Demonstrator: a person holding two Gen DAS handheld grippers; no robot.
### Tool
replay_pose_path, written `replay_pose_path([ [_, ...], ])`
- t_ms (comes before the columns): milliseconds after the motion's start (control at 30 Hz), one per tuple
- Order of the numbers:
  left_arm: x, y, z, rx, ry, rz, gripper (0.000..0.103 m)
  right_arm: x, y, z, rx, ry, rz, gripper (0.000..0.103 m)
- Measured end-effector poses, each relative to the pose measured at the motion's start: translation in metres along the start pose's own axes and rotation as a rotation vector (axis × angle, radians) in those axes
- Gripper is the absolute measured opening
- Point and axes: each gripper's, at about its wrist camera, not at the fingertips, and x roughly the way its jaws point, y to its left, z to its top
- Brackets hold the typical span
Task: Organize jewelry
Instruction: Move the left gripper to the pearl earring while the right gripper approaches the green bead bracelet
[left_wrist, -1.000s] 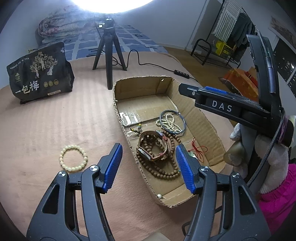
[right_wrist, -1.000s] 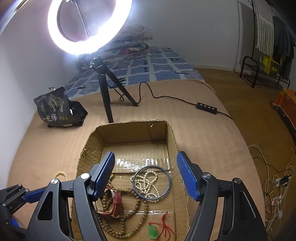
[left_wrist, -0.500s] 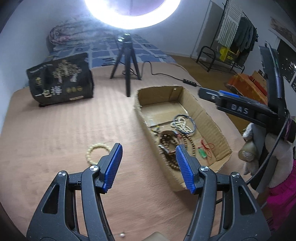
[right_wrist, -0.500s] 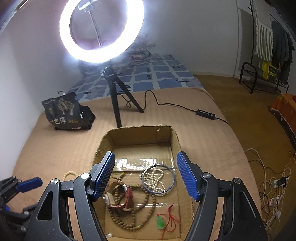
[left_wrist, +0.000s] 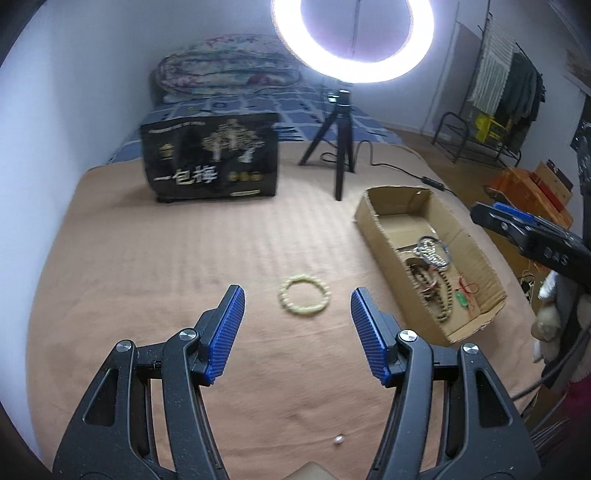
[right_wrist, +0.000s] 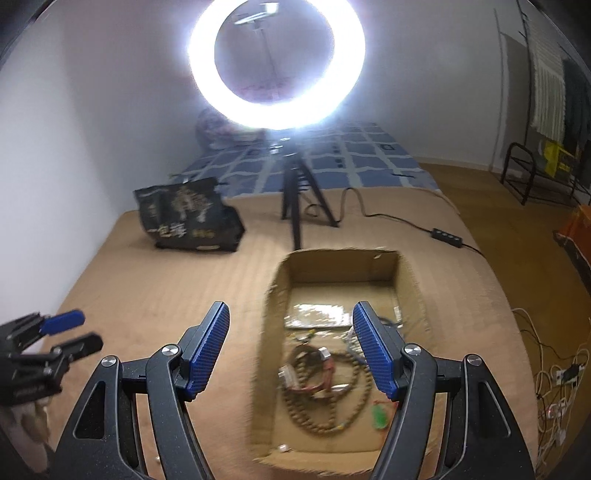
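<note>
The black left gripper gapes empty; at its twelve o'clock a pale yellow beaded bracelet lies on the tan bed cover. Light, limp and probably slippery, it is best pinched across one strand. At three o'clock, the open brown cardboard box holds jewelry beneath the empty, spread right gripper.

Glaring ring light on tripod, white walls.

I see a glowing white ring light on a black tripod beside a black printed snack bag; behind them, a folded floral quilt lies on blue checked bedding.
</note>
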Motion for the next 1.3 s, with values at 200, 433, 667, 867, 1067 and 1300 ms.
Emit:
replay_pose_path([
  [200,-0.01,0.016,-0.021,0.022,0.012,0.022,0.061,-0.005,0.032,-0.014,-0.03,0.009,0.057,0.069],
  [433,-0.014,0.016,-0.068,0.067,0.054,0.017,0.061,-0.004,0.053,-0.03,-0.042,0.023,0.093,0.069],
  [667,0.0,-0.005,-0.118,0.119,0.122,-0.028,0.061,-0.004,0.059,-0.036,-0.054,0.017,0.103,0.069],
  [867,0.018,-0.028,-0.146,0.154,0.159,-0.06,0.061,-0.005,0.057,-0.034,-0.046,0.01,0.116,0.069],
  [1067,0.038,-0.04,-0.155,0.193,0.181,-0.031,0.038,0.001,0.058,-0.035,-0.051,0.033,0.121,0.069],
  [1300,0.052,-0.035,-0.159,0.176,0.195,-0.038,0.027,0.013,0.066,-0.033,-0.057,0.055,0.132,0.069],
])
